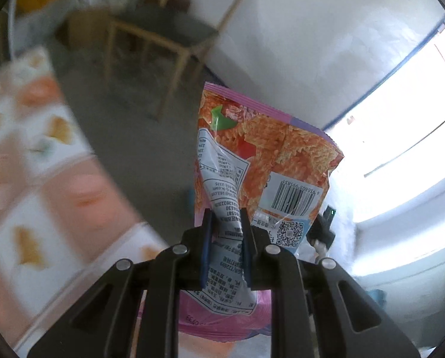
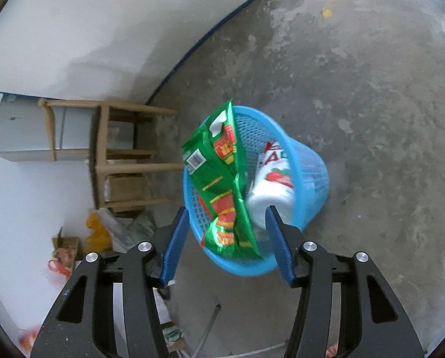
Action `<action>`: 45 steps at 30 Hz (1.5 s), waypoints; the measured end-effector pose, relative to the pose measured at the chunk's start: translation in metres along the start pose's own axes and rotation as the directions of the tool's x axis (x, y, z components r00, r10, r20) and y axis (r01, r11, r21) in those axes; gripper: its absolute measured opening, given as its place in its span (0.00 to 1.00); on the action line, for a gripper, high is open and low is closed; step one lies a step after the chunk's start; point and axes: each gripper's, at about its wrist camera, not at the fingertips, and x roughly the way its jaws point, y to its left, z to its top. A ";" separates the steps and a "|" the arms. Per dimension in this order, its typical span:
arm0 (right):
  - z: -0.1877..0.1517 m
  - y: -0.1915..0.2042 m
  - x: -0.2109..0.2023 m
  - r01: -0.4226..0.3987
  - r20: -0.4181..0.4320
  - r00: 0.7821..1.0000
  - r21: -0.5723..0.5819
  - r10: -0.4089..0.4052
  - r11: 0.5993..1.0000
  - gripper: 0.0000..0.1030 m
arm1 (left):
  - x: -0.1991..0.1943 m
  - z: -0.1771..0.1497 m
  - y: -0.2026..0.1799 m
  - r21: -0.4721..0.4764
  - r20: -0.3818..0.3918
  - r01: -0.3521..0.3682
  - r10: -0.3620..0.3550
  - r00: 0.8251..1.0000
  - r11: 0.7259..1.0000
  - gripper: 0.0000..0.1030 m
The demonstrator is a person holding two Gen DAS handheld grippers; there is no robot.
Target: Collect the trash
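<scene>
left claw: clamps pink wrapper, carrying it binward
right claw: jaws apart, green wrapper released over basket

Green wrapper, seemingly loose between spread hand-held gripper, above blue basket.

I count two wrappers, one pink and one green, one basket, one cup, one chair.
</scene>
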 end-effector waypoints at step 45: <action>-0.328 0.191 -0.245 0.124 0.166 0.949 -0.978 0.267 0.166 0.93 | -0.243 -0.226 -0.007 -0.149 0.595 -0.449 0.442 0.671 0.881 0.95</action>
